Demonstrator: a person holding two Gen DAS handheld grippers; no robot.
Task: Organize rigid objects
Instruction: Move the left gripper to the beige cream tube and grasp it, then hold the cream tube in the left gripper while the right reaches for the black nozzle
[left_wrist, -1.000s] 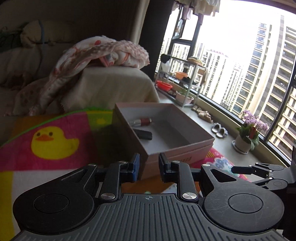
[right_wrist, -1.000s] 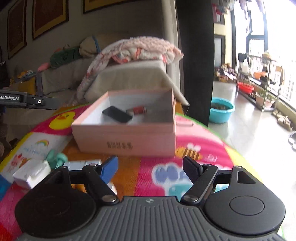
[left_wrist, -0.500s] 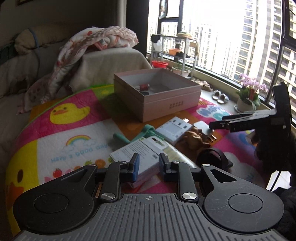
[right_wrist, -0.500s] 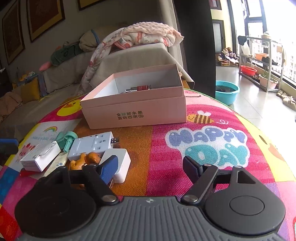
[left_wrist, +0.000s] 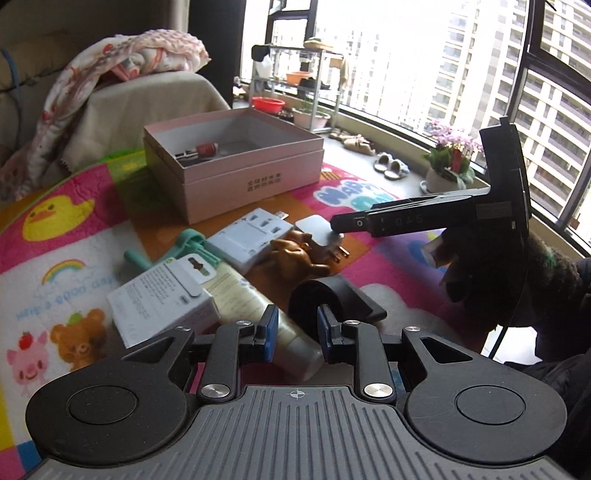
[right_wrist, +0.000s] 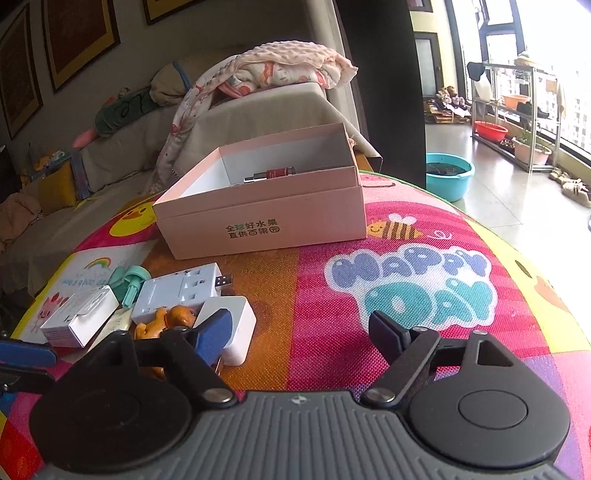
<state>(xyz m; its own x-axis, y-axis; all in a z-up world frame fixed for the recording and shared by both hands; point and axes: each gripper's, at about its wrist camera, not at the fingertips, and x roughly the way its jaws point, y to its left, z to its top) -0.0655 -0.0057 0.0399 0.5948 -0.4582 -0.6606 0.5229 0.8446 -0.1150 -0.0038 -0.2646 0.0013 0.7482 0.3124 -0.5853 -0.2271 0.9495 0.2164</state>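
Fingers (right_wrist: 212, 332) of the right gripper (right_wrist: 299, 325) are spreading wider at this moment. Nothing sits between them but bare play mat (right_wrist: 406, 258), and the left-hand one hangs just over the white charger plug (right_wrist: 232, 325). The left gripper (left_wrist: 295, 328) has its fingers only a narrow gap apart and grips nothing; the cream tube (left_wrist: 251, 295) and a black ring-shaped piece (left_wrist: 332, 299) lie just beyond its tips.

A second ago both cameras looked closely into the pink box (right_wrist: 258, 206). Both have since drawn back to the heap of loose things at the near-left of the mat-covered counter, the left one sweeping furthest and tipping lower. The box stands open, well apart from the heap, with a red-capped cylinder (right_wrist: 277, 172) lying inside.

Waiting outside it, crowded together, are the plug, a brown animal figure (right_wrist: 173, 317) touching it, a white socket block (right_wrist: 177, 291), a teal plastic piece (right_wrist: 129, 280), a small white carton (right_wrist: 81, 314) and the tube.

My reading is that one delivery to the box is finished and the next pick is being set up, with most of the sorting still ahead. The widening right fingers suggest the plug as the likely target. Its prongs and the figure pressed against it could snag or get dragged along.
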